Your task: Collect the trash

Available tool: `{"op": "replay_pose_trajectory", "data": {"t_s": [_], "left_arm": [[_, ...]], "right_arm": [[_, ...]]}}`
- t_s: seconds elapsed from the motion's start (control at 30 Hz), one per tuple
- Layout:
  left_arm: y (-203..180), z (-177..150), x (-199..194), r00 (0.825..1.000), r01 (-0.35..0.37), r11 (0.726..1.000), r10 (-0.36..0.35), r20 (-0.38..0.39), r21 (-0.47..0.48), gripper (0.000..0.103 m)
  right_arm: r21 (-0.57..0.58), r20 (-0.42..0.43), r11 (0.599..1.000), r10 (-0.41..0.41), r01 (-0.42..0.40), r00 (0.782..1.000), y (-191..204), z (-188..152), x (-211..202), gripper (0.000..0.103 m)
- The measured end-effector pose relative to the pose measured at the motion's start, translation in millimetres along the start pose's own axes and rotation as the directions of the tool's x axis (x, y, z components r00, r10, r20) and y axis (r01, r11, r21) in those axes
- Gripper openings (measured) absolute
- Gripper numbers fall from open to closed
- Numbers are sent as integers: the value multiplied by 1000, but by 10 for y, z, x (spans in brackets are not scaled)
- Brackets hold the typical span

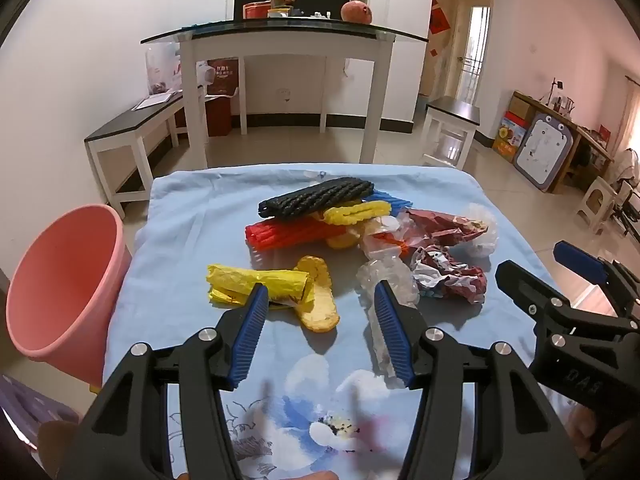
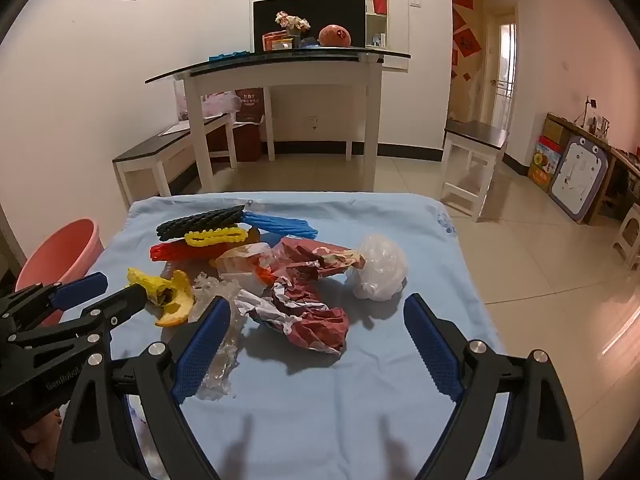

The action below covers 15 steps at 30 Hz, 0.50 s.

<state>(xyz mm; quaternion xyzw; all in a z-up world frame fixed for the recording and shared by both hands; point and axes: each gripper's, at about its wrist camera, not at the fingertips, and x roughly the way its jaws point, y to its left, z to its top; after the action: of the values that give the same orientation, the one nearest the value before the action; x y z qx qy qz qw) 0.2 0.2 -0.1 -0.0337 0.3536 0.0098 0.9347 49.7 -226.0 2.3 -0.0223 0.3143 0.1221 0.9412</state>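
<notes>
A heap of trash lies on the blue cloth table [image 1: 188,220]: a yellow wrapper [image 1: 244,284], an orange peel [image 1: 320,308], clear plastic [image 1: 390,276], crumpled red paper [image 1: 456,278], red [image 1: 292,234], black [image 1: 316,198] and yellow [image 1: 356,212] foam nets, and a white bag [image 1: 482,236]. My left gripper [image 1: 321,286] stands open just short of the peel, holding nothing. My right gripper [image 2: 317,299] is open and empty before the crumpled red paper [image 2: 320,324], with the white bag [image 2: 378,268] beyond. A pink bin [image 1: 60,280] stands off the table's left edge.
The left gripper [image 2: 120,285] shows at the left of the right wrist view, and the right gripper [image 1: 532,258] at the right of the left one. Beyond the cloth table [image 2: 400,380] stand a glass-topped white table [image 1: 280,36], a bench [image 1: 132,124] and a stool [image 1: 452,116].
</notes>
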Motion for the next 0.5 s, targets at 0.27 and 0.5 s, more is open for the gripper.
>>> {"op": "replay_pose_trajectory", "data": {"t_s": [0.27,0.5], "left_arm": [[32,-7,-20,1000,7,1000,-7,7,8,56],[51,-8,-12,1000,7,1000,-7,5,-7,56]], "right_arm": [[-3,0,1000,1,-1,1000,4,-20,21,87],[-3,-4,1000,-4,4,1000,20,-15,25,87]]}}
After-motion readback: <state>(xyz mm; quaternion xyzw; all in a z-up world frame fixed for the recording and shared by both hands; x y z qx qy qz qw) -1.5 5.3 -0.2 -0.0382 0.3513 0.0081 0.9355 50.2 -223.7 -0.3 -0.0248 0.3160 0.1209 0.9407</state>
